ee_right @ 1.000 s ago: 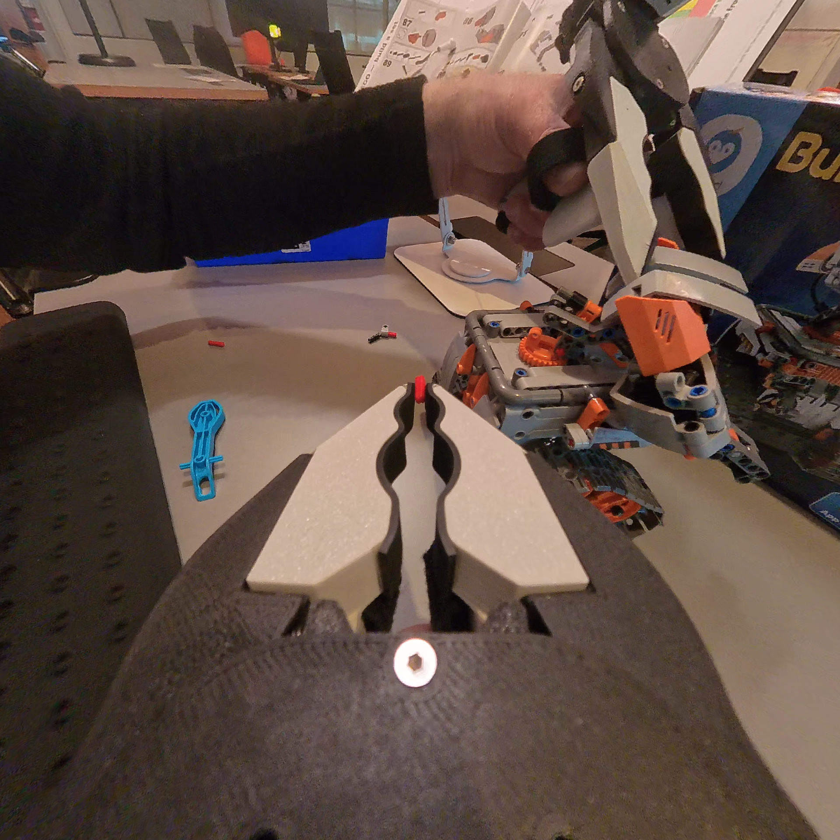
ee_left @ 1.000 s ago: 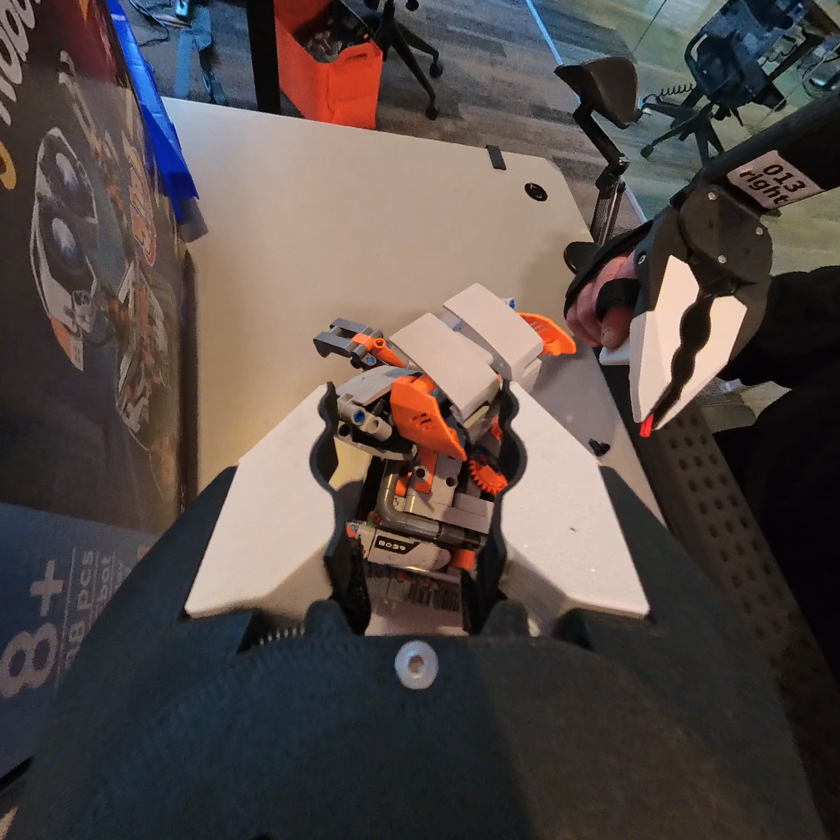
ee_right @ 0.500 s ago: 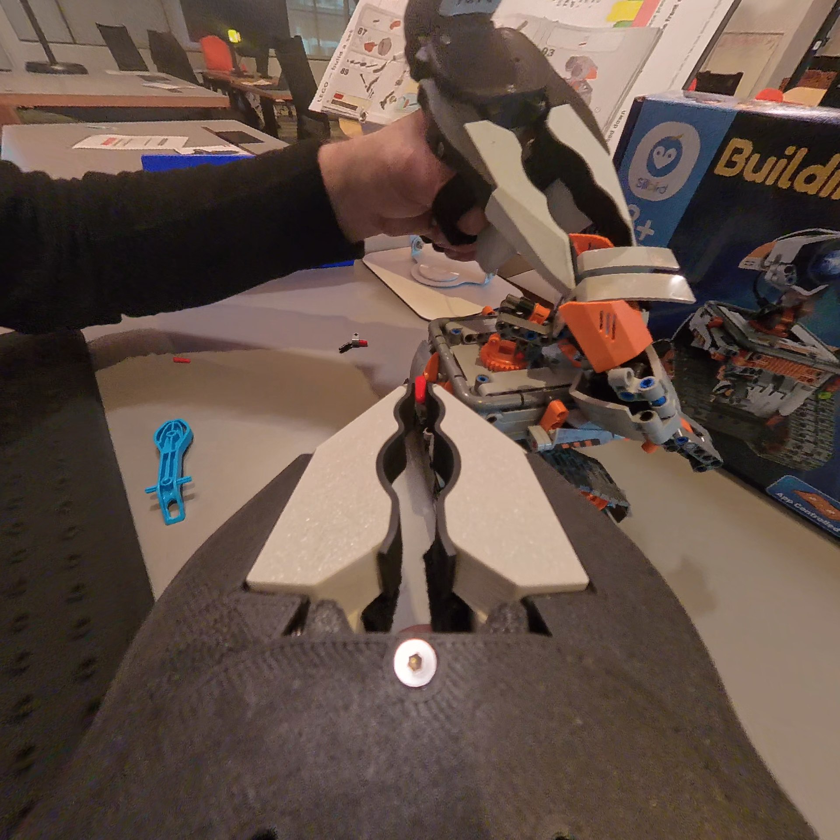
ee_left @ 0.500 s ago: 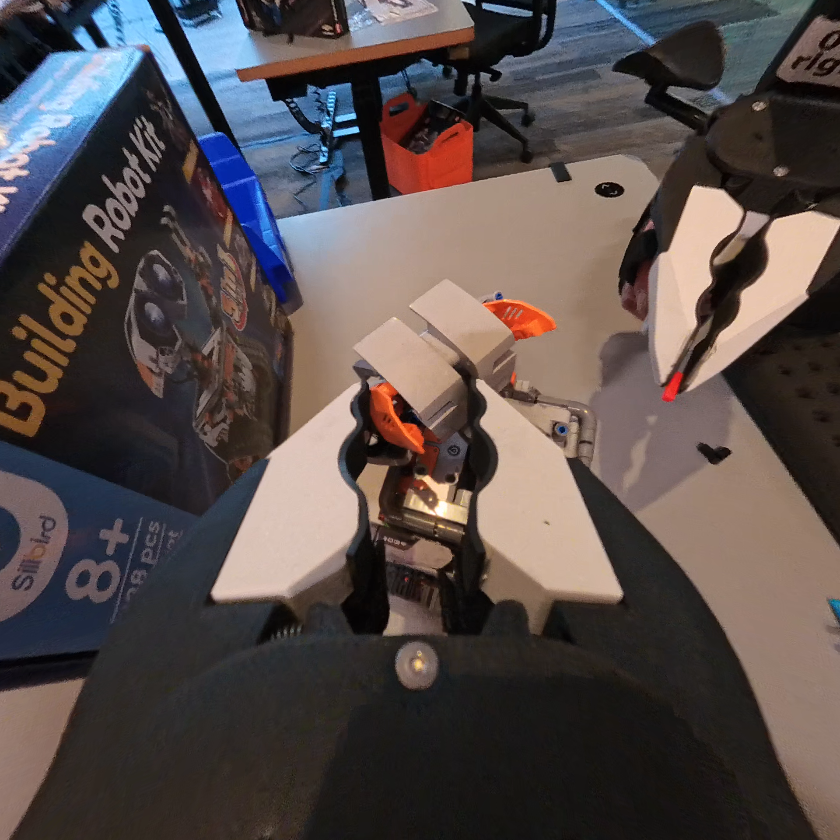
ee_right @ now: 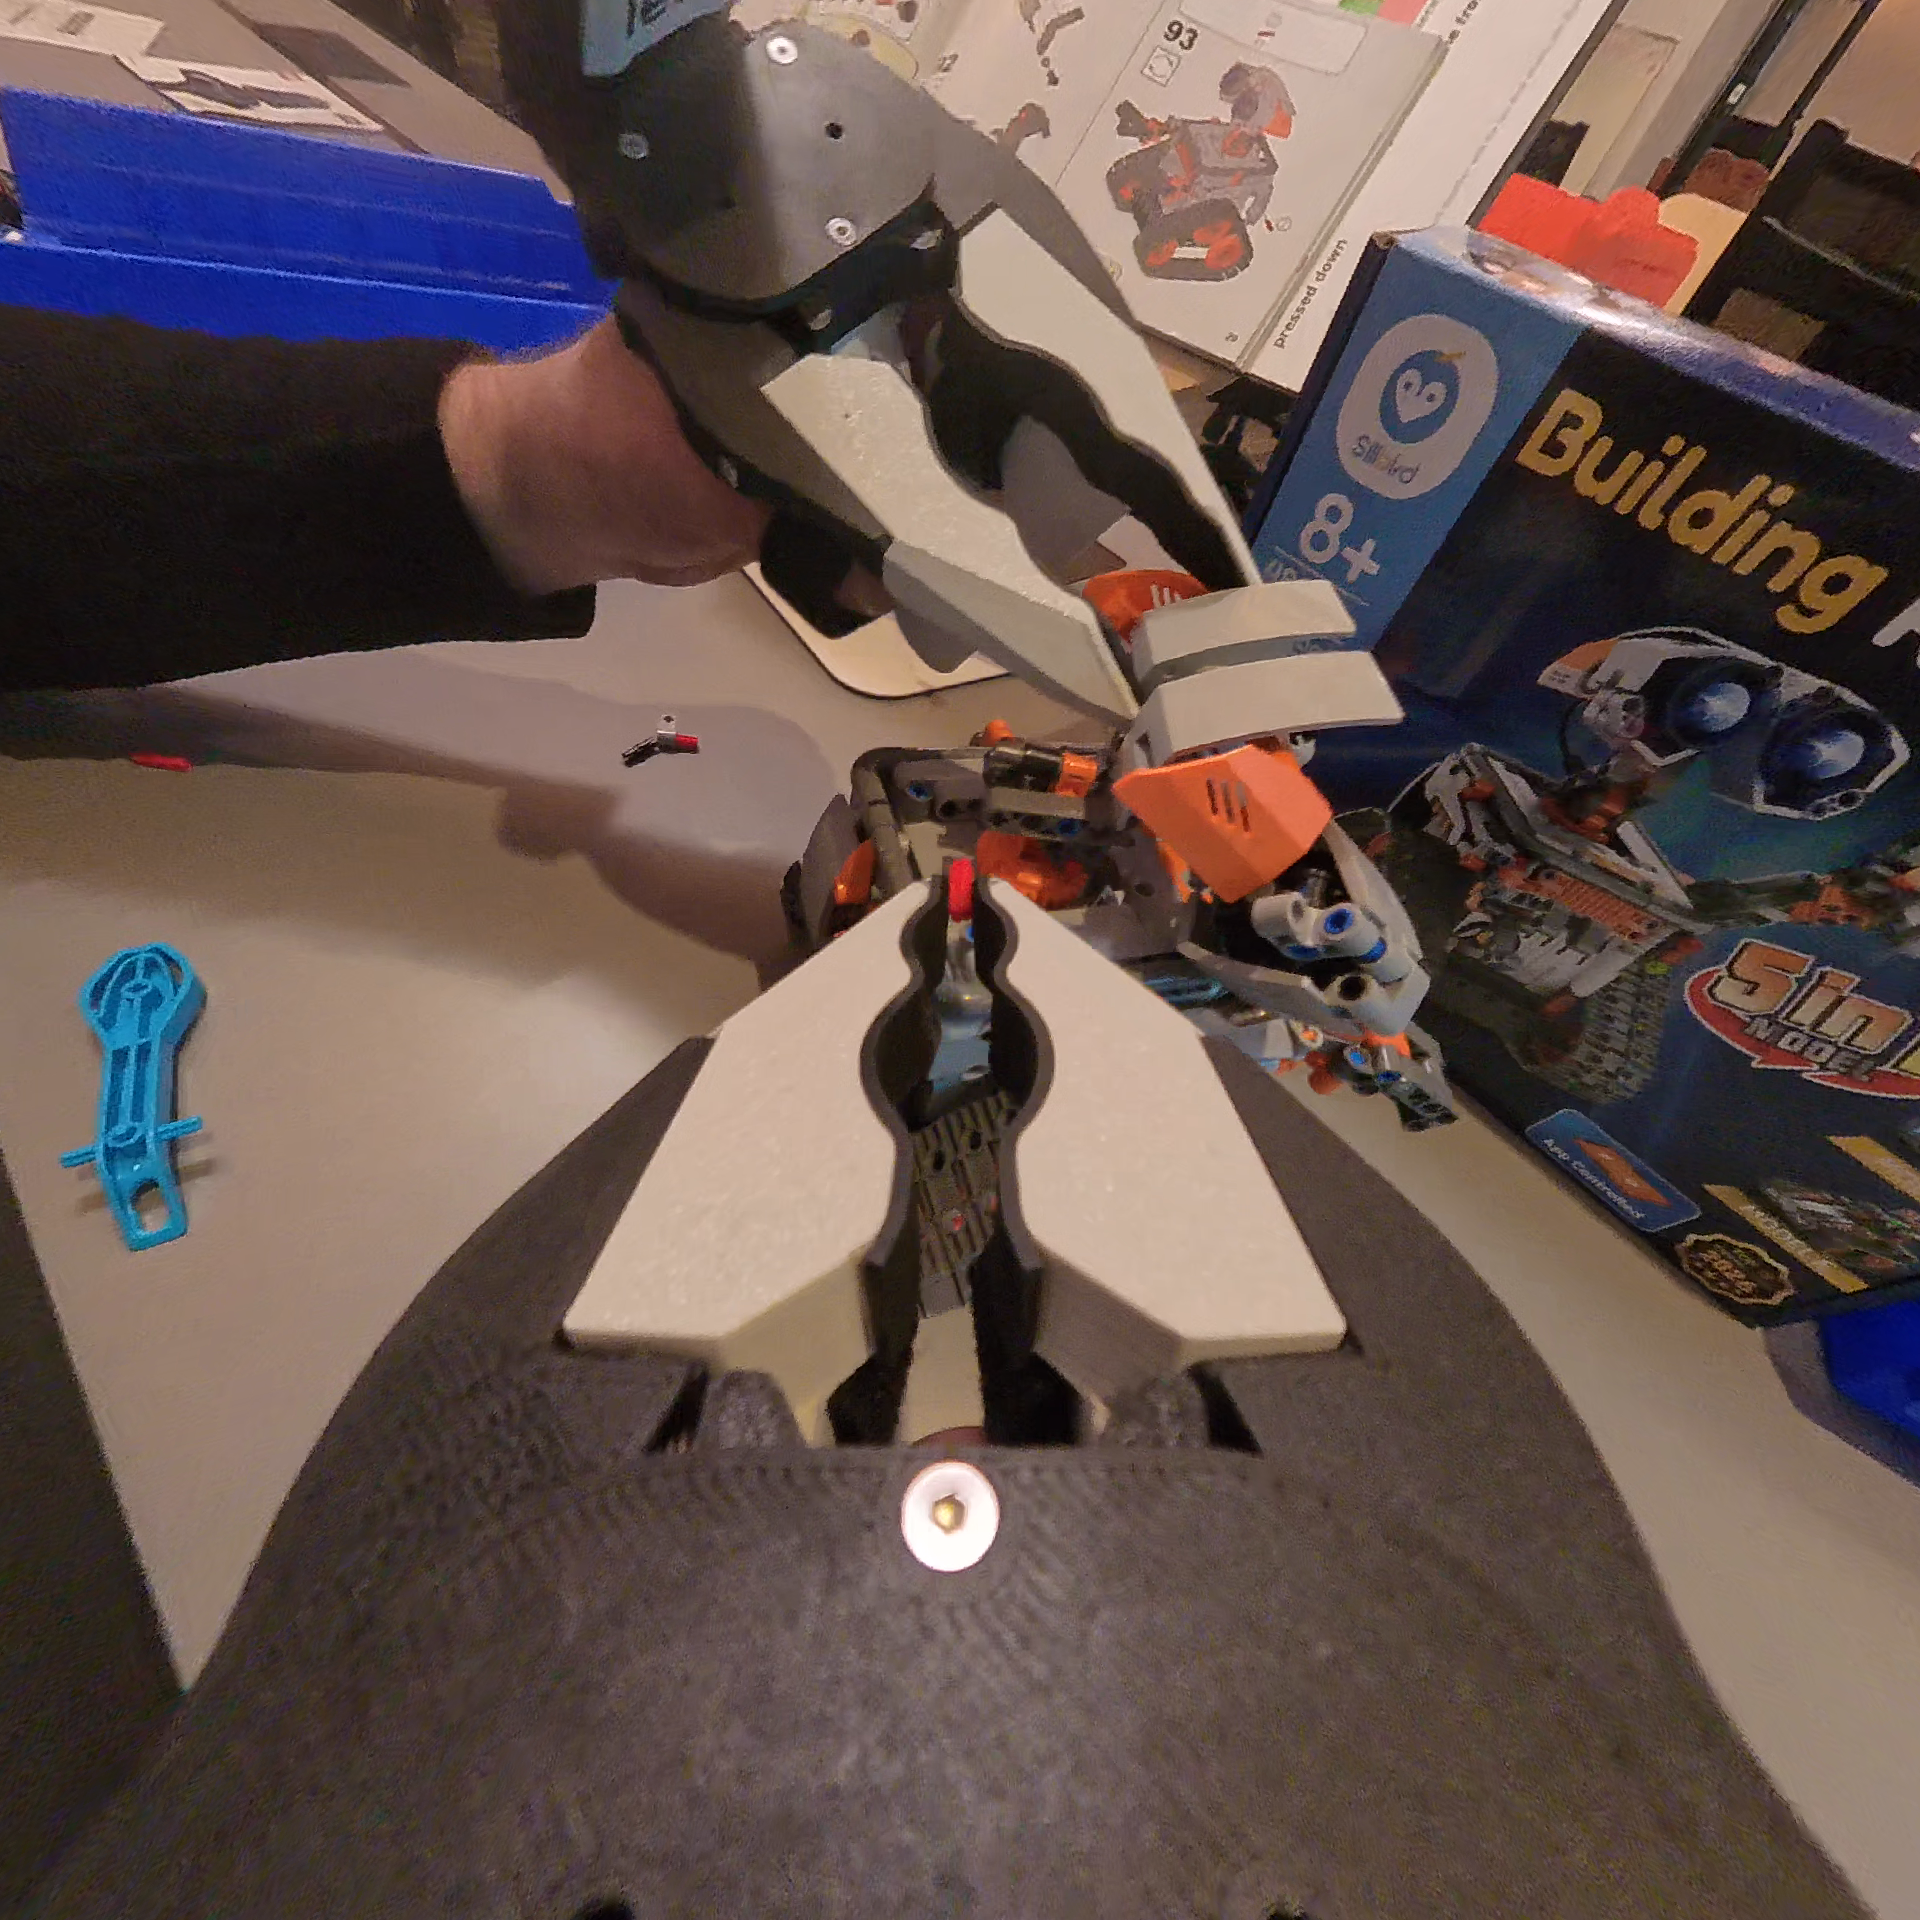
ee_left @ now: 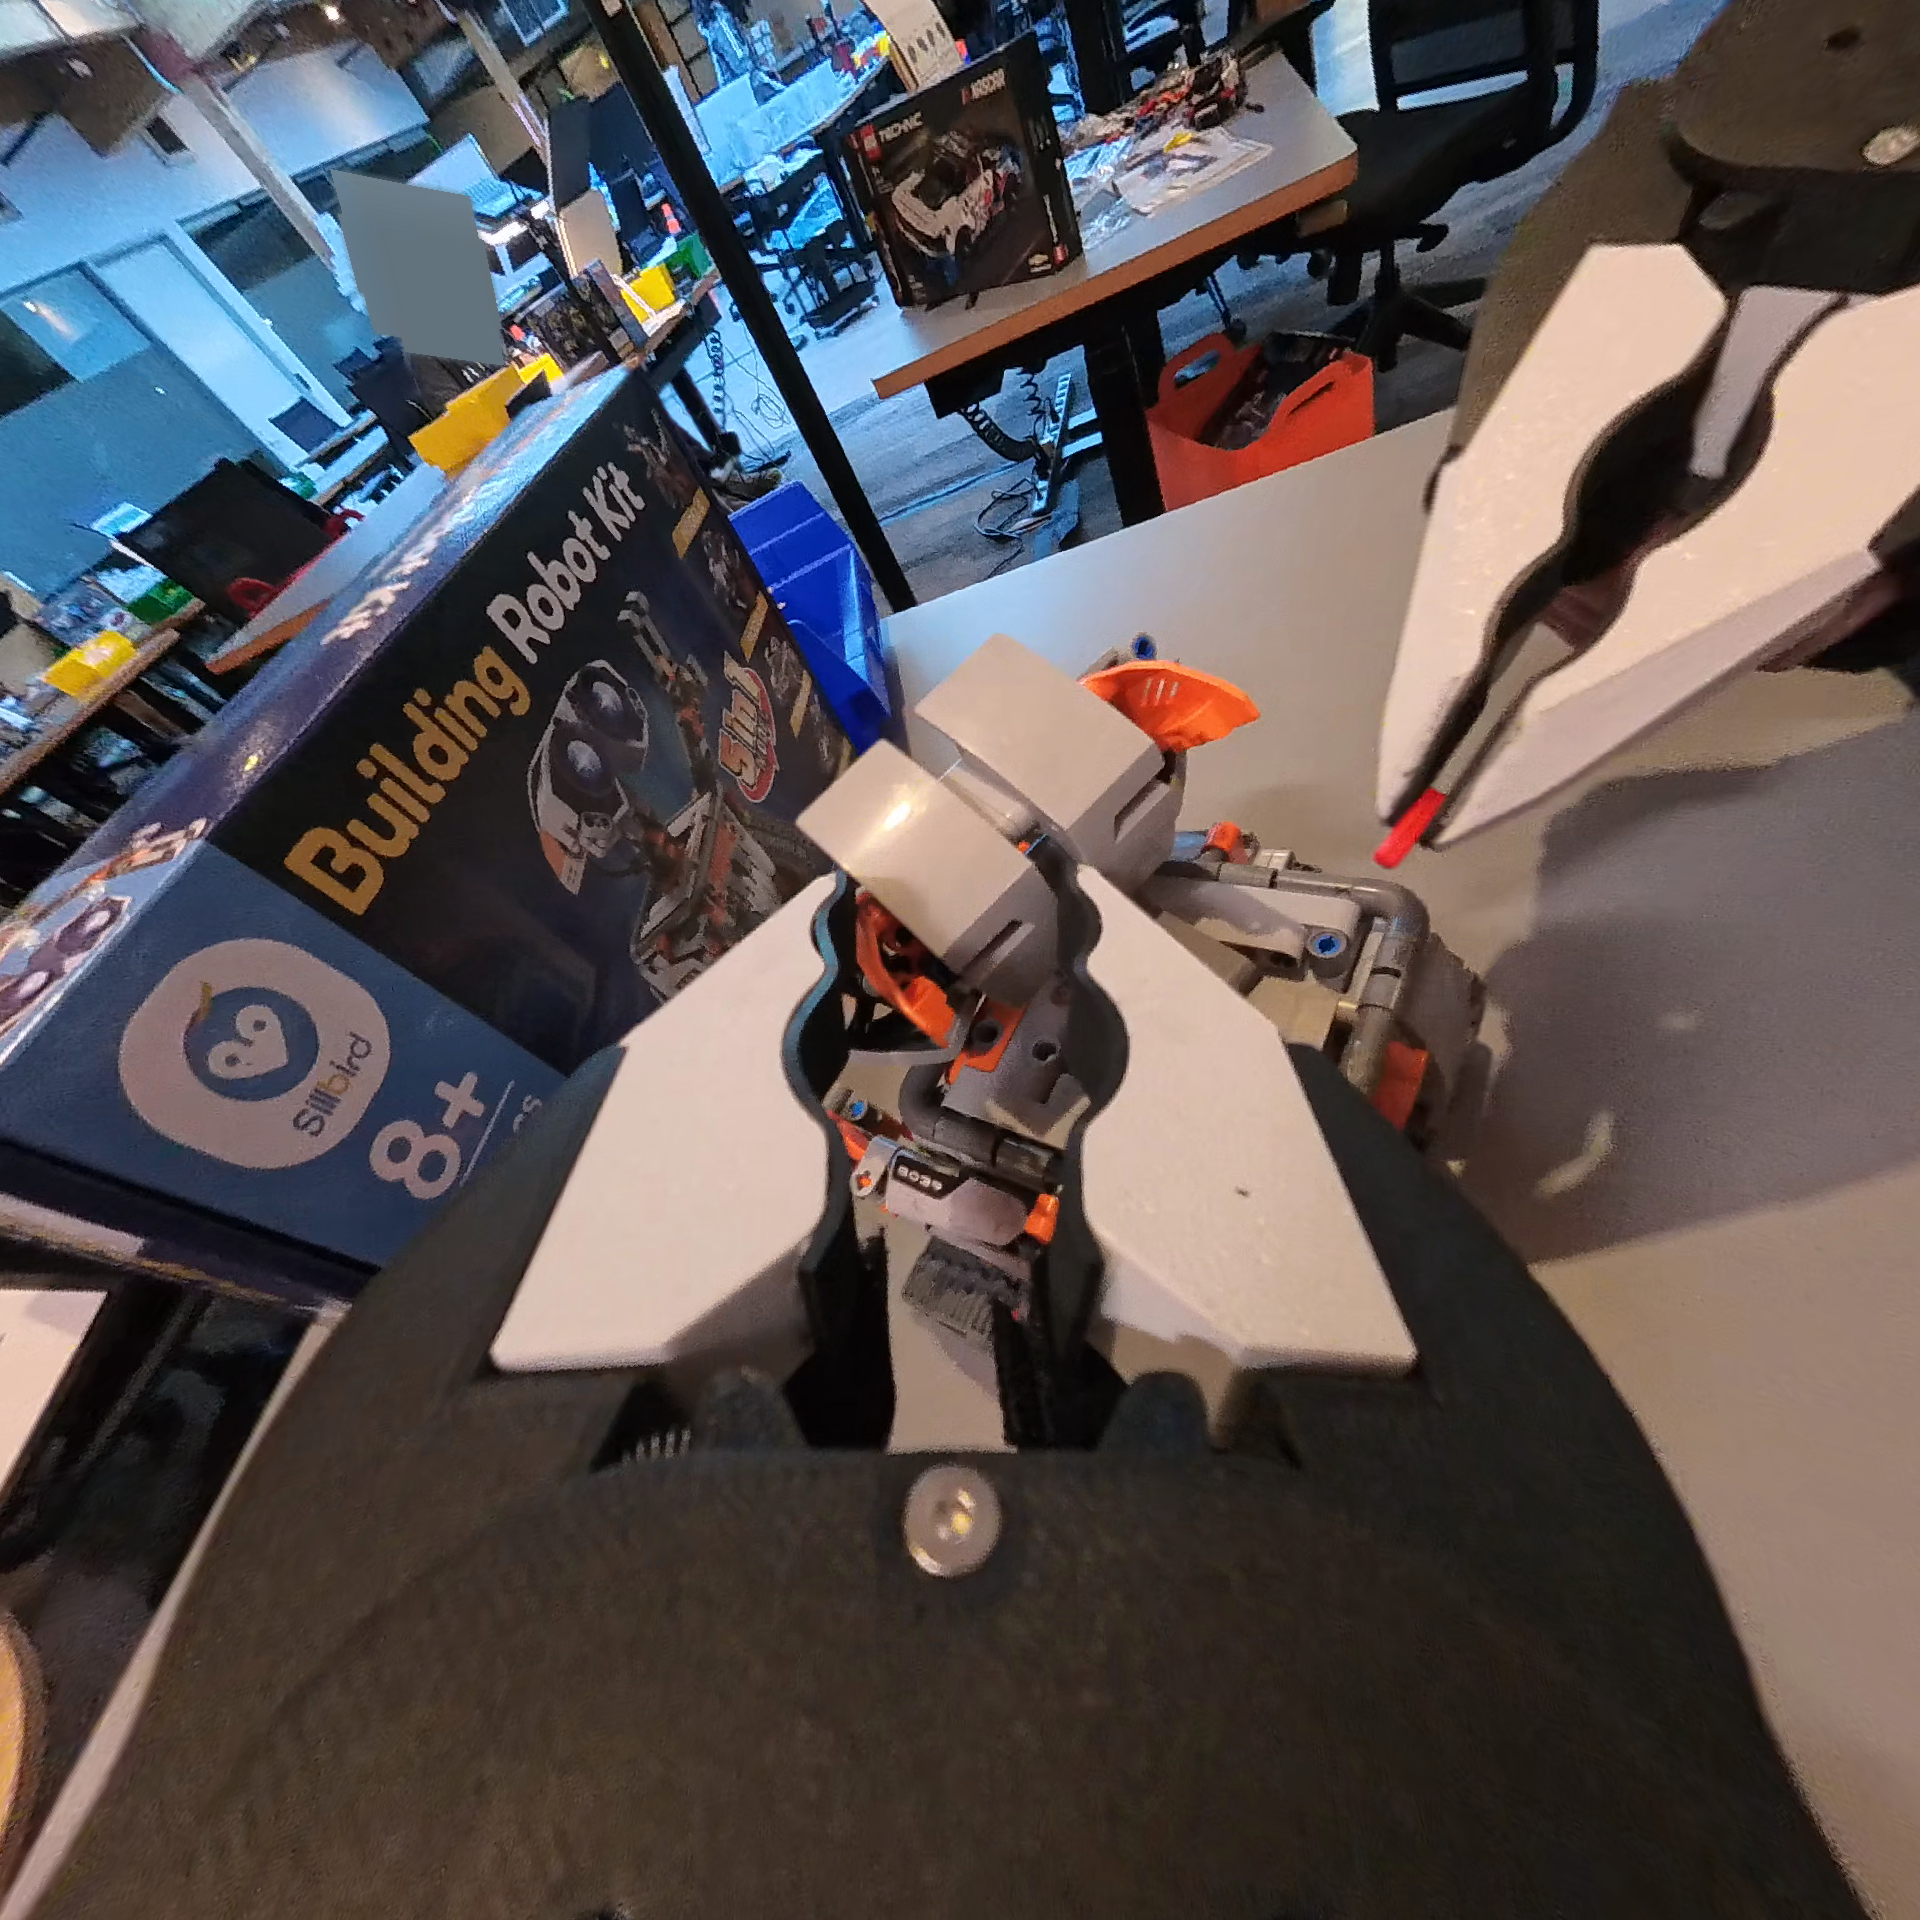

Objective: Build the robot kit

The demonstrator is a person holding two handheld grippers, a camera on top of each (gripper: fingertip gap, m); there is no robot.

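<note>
A grey and orange brick-built robot model (ee_left: 1029, 748) stands on the pale table (ee_left: 1195, 582). My left gripper (ee_left: 956, 914) is shut on its upper grey panels and holds it tilted. It also shows in the right wrist view (ee_right: 1184, 644), held by a hand in a black sleeve, gripping the model (ee_right: 1226, 821) from above. My right gripper (ee_right: 961, 894) is shut on a small red pin (ee_right: 960, 883), its tip close to the model's orange gear area. In the left wrist view the right gripper (ee_left: 1423, 821) hangs just right of the model with the red pin (ee_left: 1408, 826) sticking out.
The dark blue kit box (ee_right: 1662, 727) stands right behind the model, also in the left wrist view (ee_left: 416, 831). A light-blue plastic tool (ee_right: 135, 1091), a small black-and-red piece (ee_right: 660, 743) and a loose red pin (ee_right: 161, 762) lie on the table. An open instruction booklet (ee_right: 1195, 156) and a blue bin (ee_right: 260, 208) stand behind. Both grippers' tips are roughly 25 cm from the small black-and-red piece (ee_right: 660, 743).
My left gripper has tilted the model more upright toward the box. My right gripper has moved in with the red pin, from beside the table edge to close against the model.
</note>
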